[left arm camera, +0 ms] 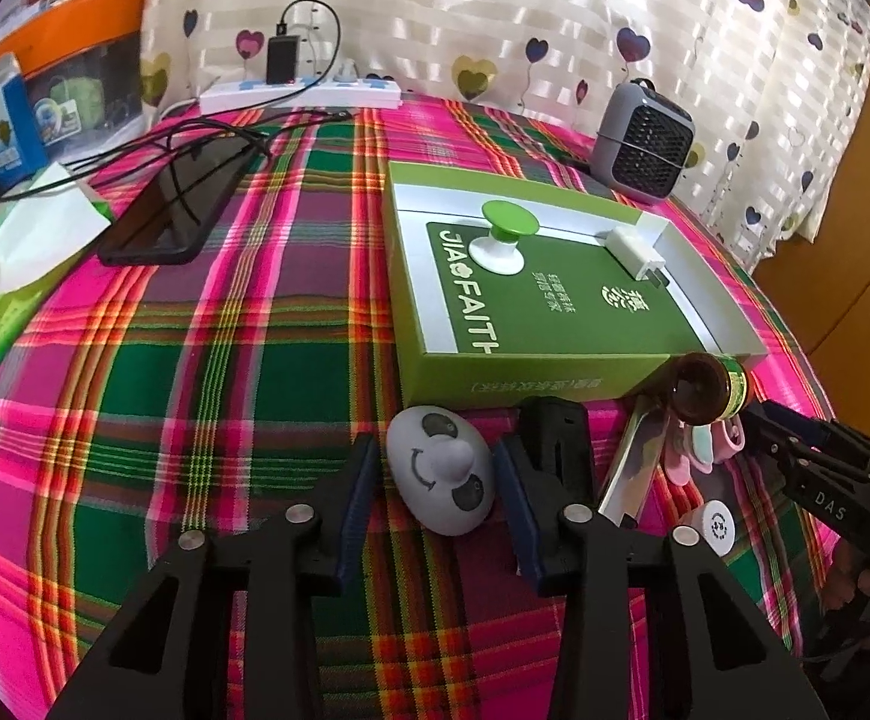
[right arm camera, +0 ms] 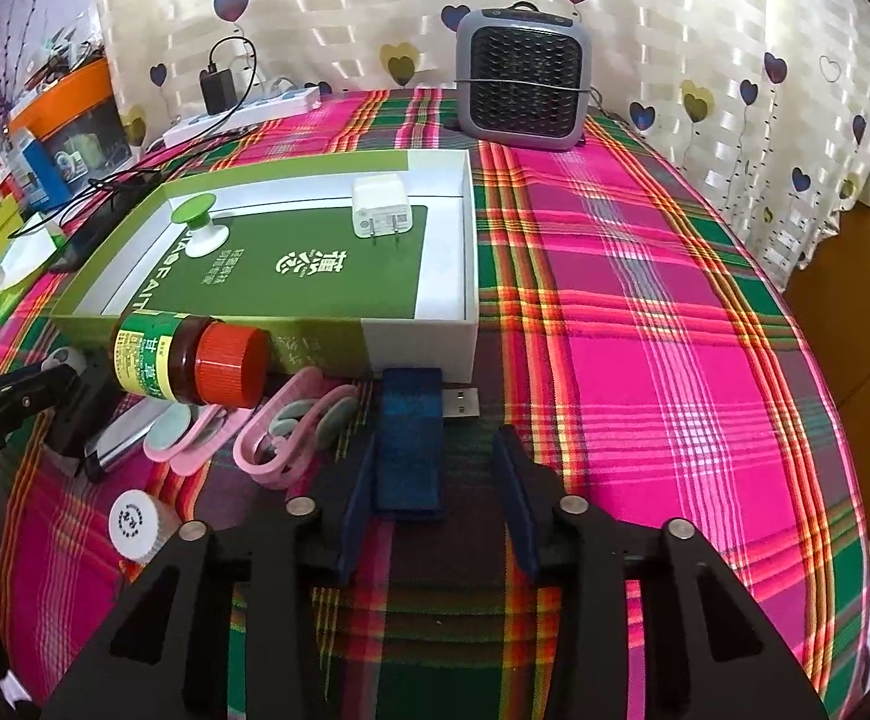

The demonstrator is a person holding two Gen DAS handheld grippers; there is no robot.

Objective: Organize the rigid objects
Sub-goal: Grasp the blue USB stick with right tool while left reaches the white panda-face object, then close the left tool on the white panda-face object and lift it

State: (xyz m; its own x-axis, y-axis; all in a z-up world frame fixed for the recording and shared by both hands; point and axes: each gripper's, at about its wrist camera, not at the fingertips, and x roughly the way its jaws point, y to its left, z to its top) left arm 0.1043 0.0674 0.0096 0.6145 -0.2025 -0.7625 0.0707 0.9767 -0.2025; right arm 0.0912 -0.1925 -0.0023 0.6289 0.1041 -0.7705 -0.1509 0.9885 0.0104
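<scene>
In front of the green box [left arm camera: 531, 312], the left gripper [left arm camera: 435, 474] stands open around the grey egg toy [left arm camera: 442, 468]; the right gripper [right arm camera: 435, 474] stands open, its left pad touching the blue USB stick [right arm camera: 411, 444].

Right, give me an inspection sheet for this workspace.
Surface: plaid tablecloth, flat.
Job's things: green box holds a green-topped knob and a white charger; grey egg toy, brown bottle, pink clips, blue USB stick and white cap lie outside, in front of it.
Clutter: black phone and tissue pack beside the box.
Grippers: left gripper open around the egg toy; right gripper open, USB stick against one finger.
Cables: black cable across the phone; power strip with a black adapter.
Surroundings: heart-print curtain, grey fan heater.
</scene>
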